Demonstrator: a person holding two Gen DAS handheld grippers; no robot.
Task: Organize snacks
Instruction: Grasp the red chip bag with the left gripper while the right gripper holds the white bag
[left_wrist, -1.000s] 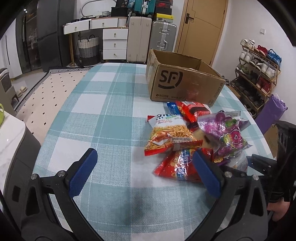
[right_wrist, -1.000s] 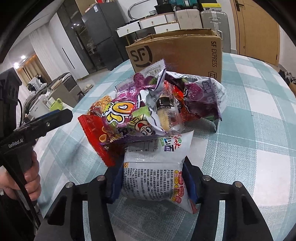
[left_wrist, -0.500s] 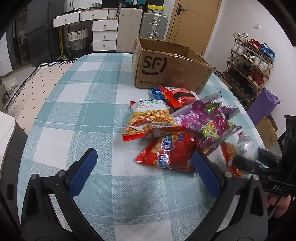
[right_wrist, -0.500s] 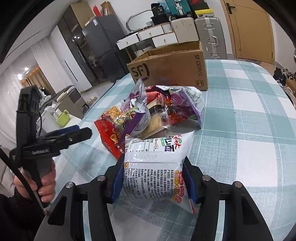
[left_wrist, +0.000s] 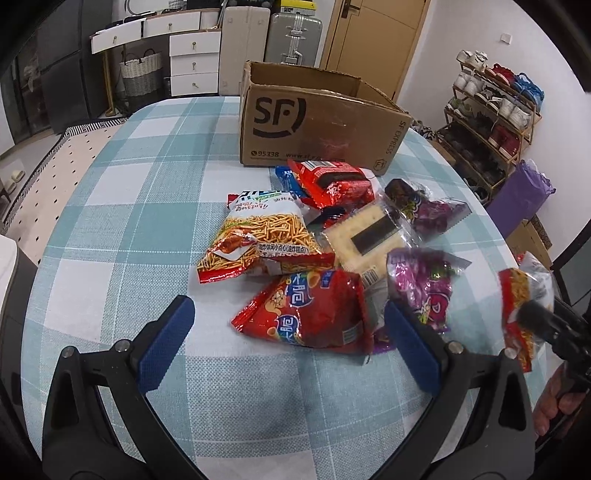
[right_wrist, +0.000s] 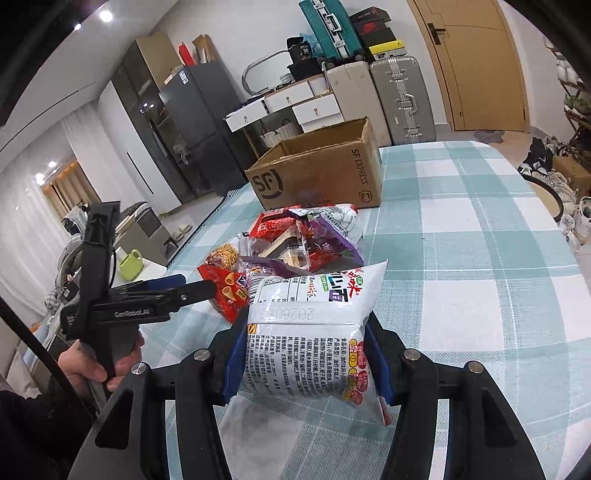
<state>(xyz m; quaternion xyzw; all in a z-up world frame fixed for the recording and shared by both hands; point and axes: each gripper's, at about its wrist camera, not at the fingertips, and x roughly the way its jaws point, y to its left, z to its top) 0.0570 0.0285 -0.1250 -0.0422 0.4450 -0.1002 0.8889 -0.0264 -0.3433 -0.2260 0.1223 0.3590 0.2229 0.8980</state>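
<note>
In the right wrist view my right gripper (right_wrist: 306, 354) is shut on a white snack bag (right_wrist: 314, 325) and holds it above the checked table (right_wrist: 461, 277). The same gripper (left_wrist: 546, 325) and its bag (left_wrist: 517, 299) show at the right edge of the left wrist view. My left gripper (left_wrist: 288, 347) is open, low over the table at the near edge of the snack pile. A red chip bag (left_wrist: 306, 314) lies just beyond its fingertips. Behind it lie a noodle-stick bag (left_wrist: 258, 236), a cracker pack (left_wrist: 369, 236) and a purple bag (left_wrist: 424, 288). The open SF cardboard box (left_wrist: 314, 122) stands behind the pile.
A shoe rack (left_wrist: 495, 107) and a purple sack (left_wrist: 521, 192) stand past the table's right edge. Suitcases (left_wrist: 295, 33) and white drawers (left_wrist: 192, 59) line the far wall. A hand (right_wrist: 99, 365) holds the left gripper (right_wrist: 177, 291) beside the pile.
My right gripper has risen and pulled back from the pile with the white bag. The purple bag has dropped lower, uncovering the cracker pack. My left gripper has moved closer to the pile, still open.
</note>
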